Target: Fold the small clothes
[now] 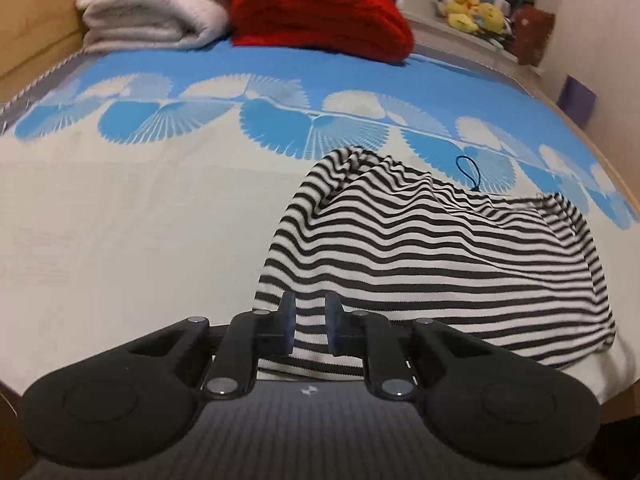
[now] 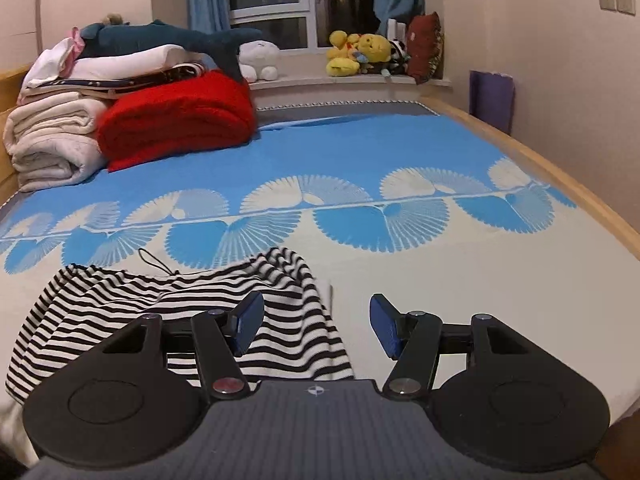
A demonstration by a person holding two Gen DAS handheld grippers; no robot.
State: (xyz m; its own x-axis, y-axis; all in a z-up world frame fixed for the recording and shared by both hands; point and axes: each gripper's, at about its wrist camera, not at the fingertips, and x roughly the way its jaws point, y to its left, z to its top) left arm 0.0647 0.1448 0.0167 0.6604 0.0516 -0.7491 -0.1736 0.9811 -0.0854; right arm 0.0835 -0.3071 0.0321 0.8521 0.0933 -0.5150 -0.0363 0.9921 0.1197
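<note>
**Striped top on the bed, both my grippers above its near edge**

The striped garment (image 1: 432, 264) lies on the cream part of the bedspread (image 1: 132, 240), near the edge closest to me. It is rumpled rather than flat: one rounded hump rises at its far side, and folds run across the black and white bands. A thin dark cord loop (image 1: 469, 172) pokes out from its far edge and rests on the spread.

My left gripper (image 1: 310, 326) sits over the near hem of the garment. Its pads stand close together with a narrow gap between them, and I see stripes through that gap; the cloth looks to lie below the pads rather than pinched by them, so I count it as narrowly open and empty.

My right gripper (image 2: 316, 326) is spread wide. Its left pad hangs over the garment's right-hand side, its right pad over bare cream spread, and nothing is held.

Farther off, the spread turns blue past a band of fan shapes. A folded red blanket (image 2: 180, 116) lies beside a stack of white bedding (image 2: 52, 140), touching it. Yellow plush toys (image 2: 356, 54) sit on the window ledge.
</note>
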